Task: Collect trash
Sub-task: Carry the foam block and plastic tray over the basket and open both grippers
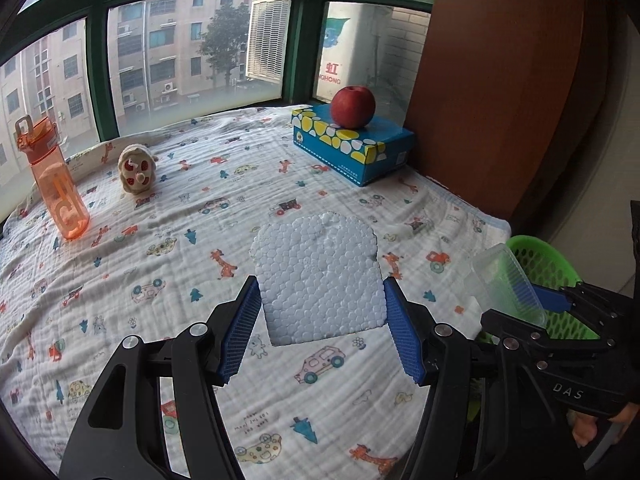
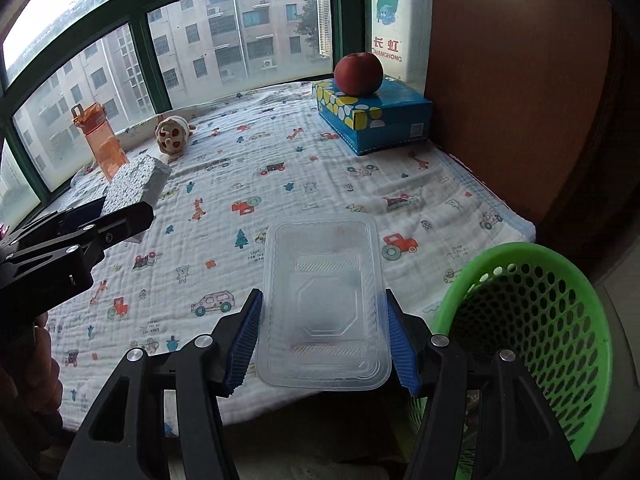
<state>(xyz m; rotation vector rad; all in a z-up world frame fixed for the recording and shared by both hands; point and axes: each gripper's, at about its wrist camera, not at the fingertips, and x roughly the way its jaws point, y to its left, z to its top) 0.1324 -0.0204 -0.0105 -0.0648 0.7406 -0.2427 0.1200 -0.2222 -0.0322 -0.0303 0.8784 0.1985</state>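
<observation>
My left gripper (image 1: 322,300) is shut on a white foam block (image 1: 318,276), its blue pads pressing both sides, held above the printed blanket (image 1: 140,280). The right gripper (image 2: 322,320) is shut on a clear plastic food container (image 2: 324,304), gripped across its width near the bed's front edge. A green mesh basket (image 2: 536,320) stands just right of the container, below the bed's corner. In the left wrist view the right gripper with the container (image 1: 506,284) shows in front of the basket (image 1: 540,256). The right wrist view shows the foam block (image 2: 134,186) at the left.
A red apple (image 1: 353,106) rests on a blue tissue box (image 1: 356,142) at the back right. An orange bottle (image 1: 54,178) and a small plush toy (image 1: 136,168) stand at the back left by the window. A brown wooden cabinet (image 1: 492,80) borders the bed's right side.
</observation>
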